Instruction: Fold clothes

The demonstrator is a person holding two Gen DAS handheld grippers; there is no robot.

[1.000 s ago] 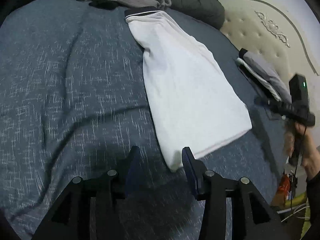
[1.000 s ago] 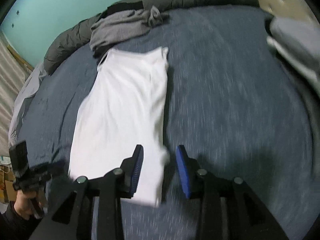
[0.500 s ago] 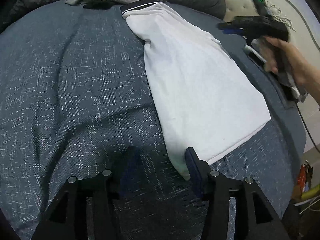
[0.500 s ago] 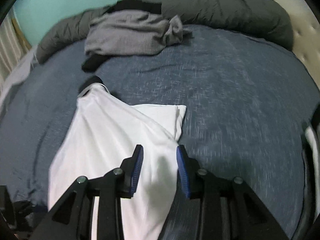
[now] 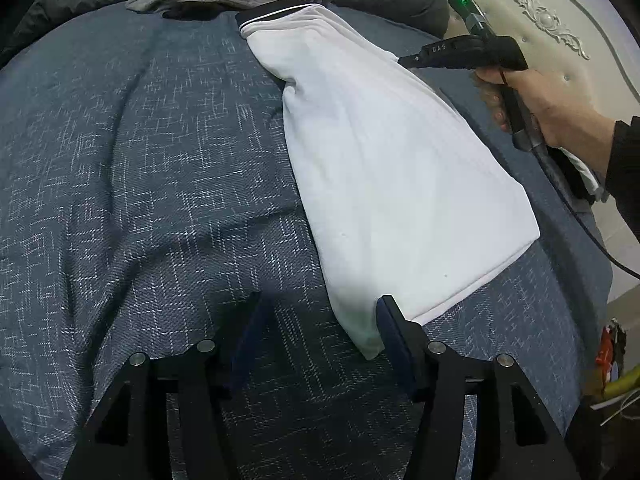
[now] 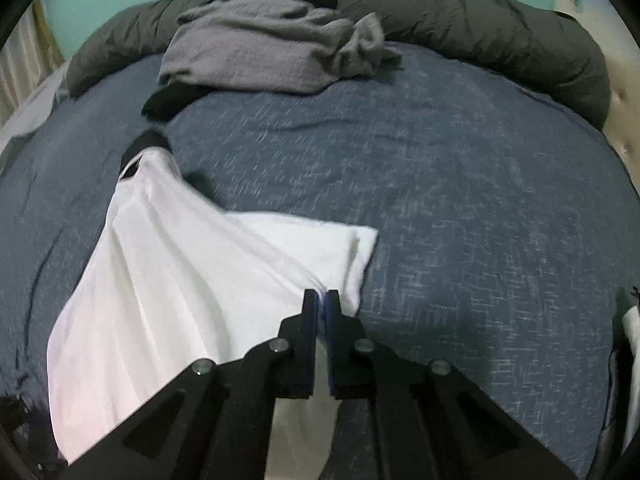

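Right gripper [image 6: 323,294] jaws pinched on white shirt [image 6: 168,280] edge, open bedspread [image 6: 460,184] beyond.

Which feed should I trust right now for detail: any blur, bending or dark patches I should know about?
Left wrist view: sharp, bedspread weave crisp; fisheye bows the edges; the left gripper shadows the cloth just ahead. Right wrist view: softer, weave streaked, grey garment slightly smeared; white shirt bright, nearly washed out around the right gripper; corners black in both.

Dark duvet [image 6: 480,32], blue bedspread [image 5: 120,200], cream headboard [image 5: 560,60]
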